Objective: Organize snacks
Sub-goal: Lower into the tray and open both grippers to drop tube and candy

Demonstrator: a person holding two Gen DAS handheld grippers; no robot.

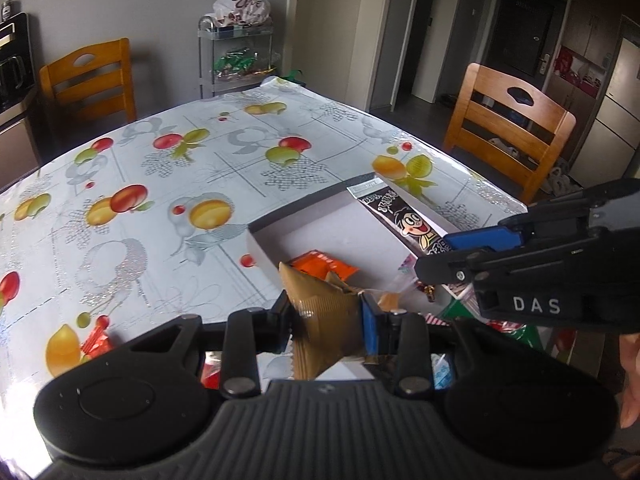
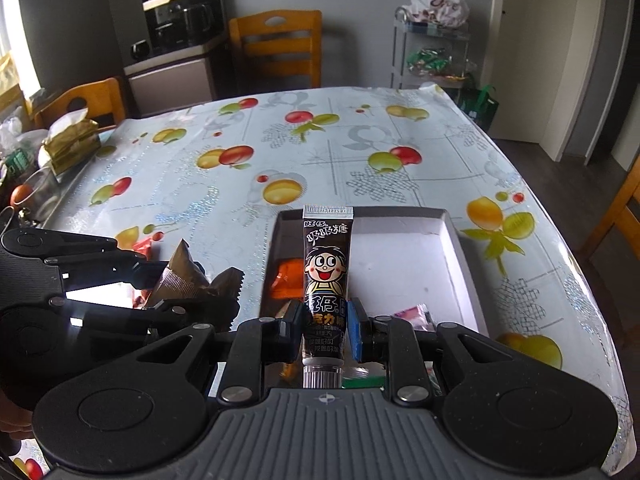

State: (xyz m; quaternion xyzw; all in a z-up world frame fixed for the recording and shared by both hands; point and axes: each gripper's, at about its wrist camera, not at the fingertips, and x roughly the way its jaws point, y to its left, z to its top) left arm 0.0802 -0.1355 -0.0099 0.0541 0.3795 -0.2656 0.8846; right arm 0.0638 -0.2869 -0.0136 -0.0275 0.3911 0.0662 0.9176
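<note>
Right wrist view shows your right gripper (image 2: 325, 330) clamped on the dark chocolate tube (image 2: 326, 276), held nose-out over the white box (image 2: 456, 248); its slick, tapered body could slide out through the pads if you tilt it down. Your left gripper (image 1: 326, 322) pinches the brown foil packet (image 1: 320, 308) just beside the box's near edge; with both tools crowding the same opening, they may collide, or the packet may drop outside onto the tablecloth (image 1: 160, 184).

Fruit-print table (image 2: 360, 152) bearing shallow box (image 2: 460, 240), tissue pack (image 2: 72, 144).
</note>
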